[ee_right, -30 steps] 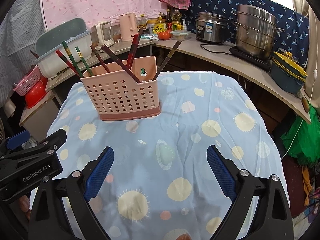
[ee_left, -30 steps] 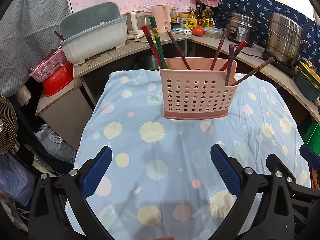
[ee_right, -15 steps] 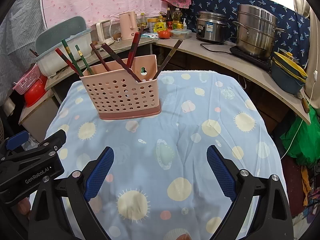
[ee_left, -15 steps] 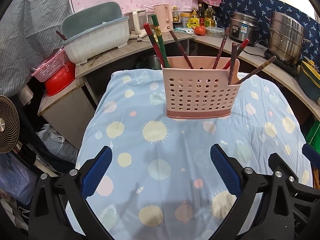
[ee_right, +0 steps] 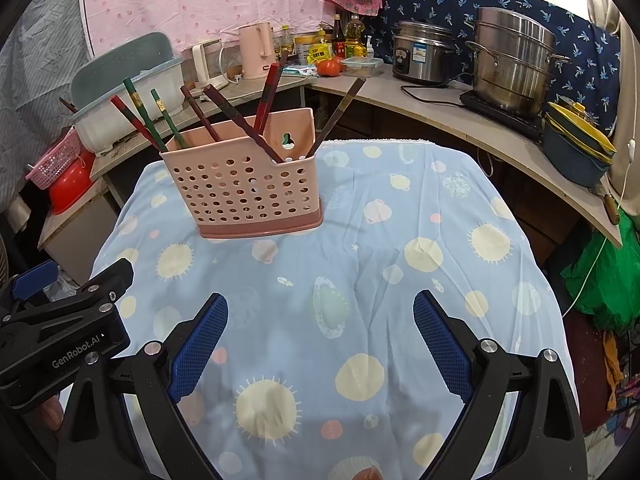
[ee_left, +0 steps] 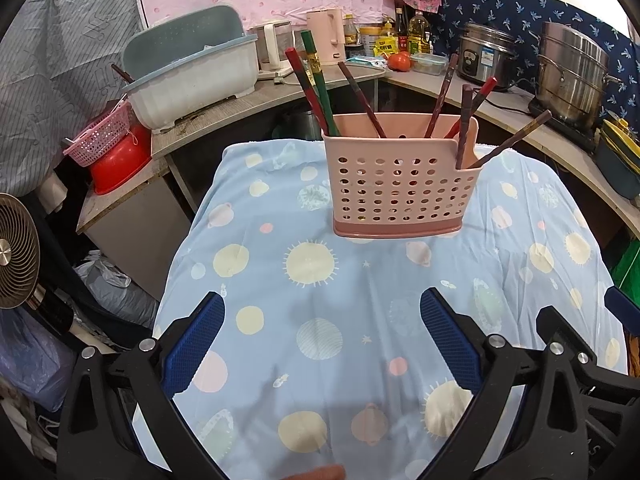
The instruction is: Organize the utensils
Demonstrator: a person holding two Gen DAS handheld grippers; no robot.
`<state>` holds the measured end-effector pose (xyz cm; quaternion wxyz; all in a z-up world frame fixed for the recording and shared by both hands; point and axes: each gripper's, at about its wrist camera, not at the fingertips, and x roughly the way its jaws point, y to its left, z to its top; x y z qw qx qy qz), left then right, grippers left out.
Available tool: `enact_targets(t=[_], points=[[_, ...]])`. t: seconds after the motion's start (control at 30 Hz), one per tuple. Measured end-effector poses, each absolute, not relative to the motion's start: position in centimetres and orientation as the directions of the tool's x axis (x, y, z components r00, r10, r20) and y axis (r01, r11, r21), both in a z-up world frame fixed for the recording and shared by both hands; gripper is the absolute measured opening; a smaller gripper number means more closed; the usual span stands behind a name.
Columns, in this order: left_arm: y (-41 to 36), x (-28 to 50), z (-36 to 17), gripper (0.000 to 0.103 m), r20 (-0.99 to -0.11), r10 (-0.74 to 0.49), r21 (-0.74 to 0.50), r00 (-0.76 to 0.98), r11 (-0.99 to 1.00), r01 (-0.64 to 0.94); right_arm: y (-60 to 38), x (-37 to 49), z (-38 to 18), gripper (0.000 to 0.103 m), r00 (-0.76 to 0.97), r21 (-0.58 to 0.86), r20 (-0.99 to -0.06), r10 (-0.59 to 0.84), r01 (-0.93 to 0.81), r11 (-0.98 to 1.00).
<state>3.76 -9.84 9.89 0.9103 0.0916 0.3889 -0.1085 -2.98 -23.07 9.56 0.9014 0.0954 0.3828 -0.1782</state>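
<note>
Jaws of both grippers stand wide apart and hold nothing: the left gripper point(ee_left: 322, 330) and the right gripper point(ee_right: 320, 330) hover side by side over the near part of the table, blue pads facing inward. From the right wrist view, the left gripper's black body point(ee_right: 60, 332) shows at the lower left edge.

Task object: a pink plastic holder point(ee_left: 400, 184), upright on the tablecloth point(ee_left: 320, 300) toward the far middle of the table, well apart from both grippers. Its front and side walls are pierced by rows of round holes, the base is a darker pink band, and the back wall rises higher, with a keyhole-shaped hanging slot point(ee_right: 287, 141).

Chopsticks lean out of the open top in several directions. At the left end stand green chopsticks point(ee_left: 318, 80) with a gold band and a red one point(ee_left: 302, 80). Dark brown ones point(ee_left: 362, 100) lean in the middle. At the right end a small corner compartment holds more, with one brown chopstick point(ee_left: 516, 140) tilted far out to the right.

Tablecloth: light blue, printed with pale suns and planets, creased.
</note>
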Motion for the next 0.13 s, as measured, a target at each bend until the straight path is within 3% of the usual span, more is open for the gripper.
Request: enact_targets(t=[0.13], points=[[-9.82,3.67,9.79,0.094,-0.731,-0.132,0.079,0.669,0.958,0.275,-23.07,-3.05,9.5,0.09,0.641,0.029,-0.724,-0.254,0.397,0.918]])
